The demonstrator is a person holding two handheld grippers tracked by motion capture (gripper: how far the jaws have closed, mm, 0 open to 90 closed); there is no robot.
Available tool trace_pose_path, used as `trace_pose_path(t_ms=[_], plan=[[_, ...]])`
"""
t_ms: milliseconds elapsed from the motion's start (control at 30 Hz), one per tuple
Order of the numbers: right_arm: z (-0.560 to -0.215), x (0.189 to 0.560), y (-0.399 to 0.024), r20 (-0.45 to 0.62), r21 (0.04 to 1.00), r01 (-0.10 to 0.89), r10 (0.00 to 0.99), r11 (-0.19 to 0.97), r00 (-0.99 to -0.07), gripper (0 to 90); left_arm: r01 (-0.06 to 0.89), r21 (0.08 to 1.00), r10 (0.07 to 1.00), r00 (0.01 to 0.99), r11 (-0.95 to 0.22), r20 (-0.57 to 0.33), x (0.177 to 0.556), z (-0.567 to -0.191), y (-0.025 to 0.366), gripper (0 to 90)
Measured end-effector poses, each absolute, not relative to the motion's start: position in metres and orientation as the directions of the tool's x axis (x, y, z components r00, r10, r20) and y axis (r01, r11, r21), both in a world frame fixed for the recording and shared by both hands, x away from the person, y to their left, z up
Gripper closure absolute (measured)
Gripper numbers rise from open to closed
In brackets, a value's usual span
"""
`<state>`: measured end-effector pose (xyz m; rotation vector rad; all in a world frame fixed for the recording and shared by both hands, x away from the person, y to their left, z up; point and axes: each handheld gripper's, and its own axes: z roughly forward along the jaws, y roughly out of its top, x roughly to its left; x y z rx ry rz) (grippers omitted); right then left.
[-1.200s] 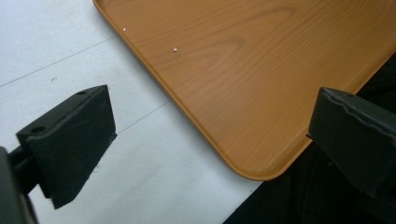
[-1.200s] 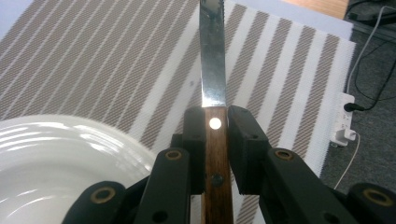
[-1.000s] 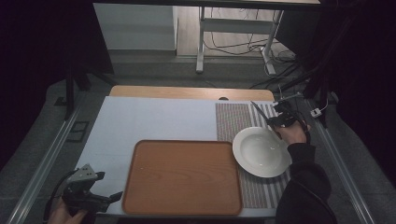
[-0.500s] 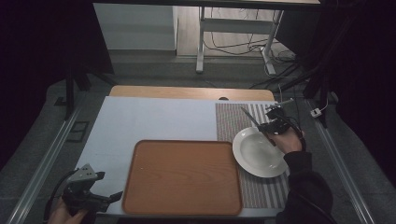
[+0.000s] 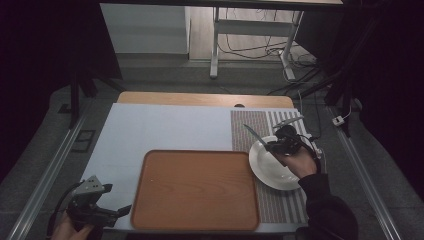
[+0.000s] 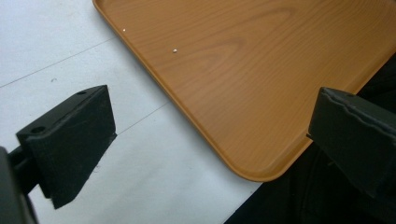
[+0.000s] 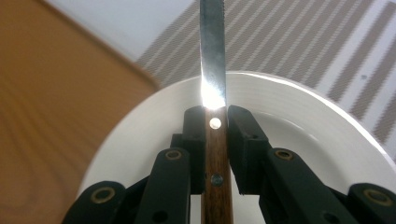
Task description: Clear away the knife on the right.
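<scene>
Over the last second the right tongs (image 5: pixel 274 146) have swung leftward over the white plate (image 5: pixel 265 170), carrying the knife (image 5: pixel 254 135) so its blade now points far-left toward the bare worktop (image 5: pixel 165 127); the plate itself sits slightly nearer and further left than before. These tongs are clamped on the knife's brown wooden handle (image 7: pixel 215 172), riveted, with the flat steel blade running straight out along the jaws' own line above the plate's glossy, shallow rim. The plate rests on a striped woven placemat (image 5: pixel 287 205), just right of the wooden tray (image 5: pixel 195 187), a smooth rounded-corner rectangle. The right hand is by far the nearer to knife and plate. The left tongs (image 5: pixel 117 211) hover at the near-left worktop edge, jaws spread wide and empty, just beside the tray's near-left corner.
</scene>
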<state>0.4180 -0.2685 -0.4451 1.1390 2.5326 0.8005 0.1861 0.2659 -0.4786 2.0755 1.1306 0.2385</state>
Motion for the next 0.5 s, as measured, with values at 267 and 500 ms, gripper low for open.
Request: trace_pose_path(t_ms=[267, 500], plan=[[-0.448, 0.392, -0.25, 0.016, 0.579, 0.576, 0.699, 0.577, -0.715, 77.7, 0.646, 0.688, 0.786, 0.593, -0.332, -0.177, 0.186, -0.479, 0.266, 0.9], [-0.45, 0.371, -0.237, 0.012, 0.574, 0.529, 0.639, 0.625, -0.769, 77.7, 0.646, 0.686, 0.785, 0.594, -0.334, -0.176, 0.187, -0.479, 0.265, 0.9]])
